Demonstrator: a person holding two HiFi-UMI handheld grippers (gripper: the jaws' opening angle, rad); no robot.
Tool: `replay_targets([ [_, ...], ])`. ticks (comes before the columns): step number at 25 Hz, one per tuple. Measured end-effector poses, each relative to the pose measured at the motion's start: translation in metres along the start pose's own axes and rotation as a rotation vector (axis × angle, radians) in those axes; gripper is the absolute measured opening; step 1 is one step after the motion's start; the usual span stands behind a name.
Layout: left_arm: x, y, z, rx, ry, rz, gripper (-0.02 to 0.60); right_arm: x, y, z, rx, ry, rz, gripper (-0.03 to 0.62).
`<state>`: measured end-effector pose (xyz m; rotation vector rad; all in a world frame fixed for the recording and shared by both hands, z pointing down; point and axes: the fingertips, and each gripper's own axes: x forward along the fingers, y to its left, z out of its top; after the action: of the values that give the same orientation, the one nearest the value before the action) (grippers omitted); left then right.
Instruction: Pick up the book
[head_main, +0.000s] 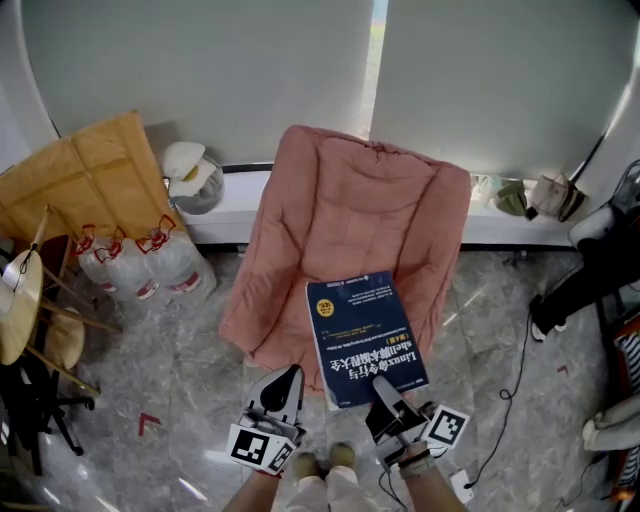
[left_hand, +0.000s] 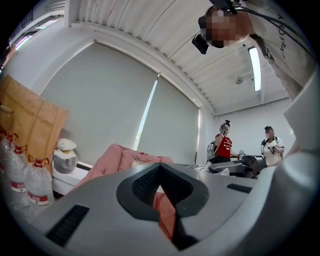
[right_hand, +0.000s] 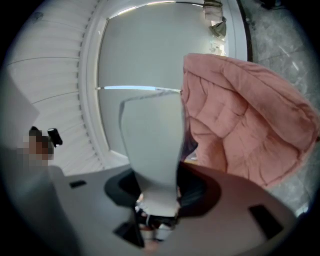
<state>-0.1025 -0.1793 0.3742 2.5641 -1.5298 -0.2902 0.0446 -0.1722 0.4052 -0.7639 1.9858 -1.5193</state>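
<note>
A blue book (head_main: 362, 335) with white print hangs lifted over the front of a pink padded chair (head_main: 350, 200). My right gripper (head_main: 385, 400) is shut on the book's near edge. In the right gripper view the book (right_hand: 150, 145) stands up between the jaws as a pale slab, with the pink chair (right_hand: 250, 120) behind it. My left gripper (head_main: 285, 385) is just left of the book and does not touch it. Its jaws stand together with nothing between them. In the left gripper view only a thin slit at the left gripper (left_hand: 162, 200) shows pink cushion (left_hand: 120, 155).
Water bottles (head_main: 140, 265), a white kettle (head_main: 190, 175) and brown cardboard (head_main: 90, 175) stand left of the chair. A wooden stool (head_main: 20, 300) is at the far left. Cables (head_main: 510, 380) lie on the marble floor at the right. Two people (left_hand: 224, 145) stand far off.
</note>
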Motion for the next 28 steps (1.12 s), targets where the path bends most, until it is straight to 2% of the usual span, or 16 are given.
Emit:
replay_targets([
  [15,-0.006,-0.019,0.043,0.002,-0.01,-0.032,0.006,-0.008,0.041,-0.004,-0.006,0.006,0.01,0.179],
  [28,-0.005,-0.02,0.055,-0.002,-0.032,-0.024,0.006,-0.004,0.053,-0.004,-0.012,0.002,0.024,0.179],
])
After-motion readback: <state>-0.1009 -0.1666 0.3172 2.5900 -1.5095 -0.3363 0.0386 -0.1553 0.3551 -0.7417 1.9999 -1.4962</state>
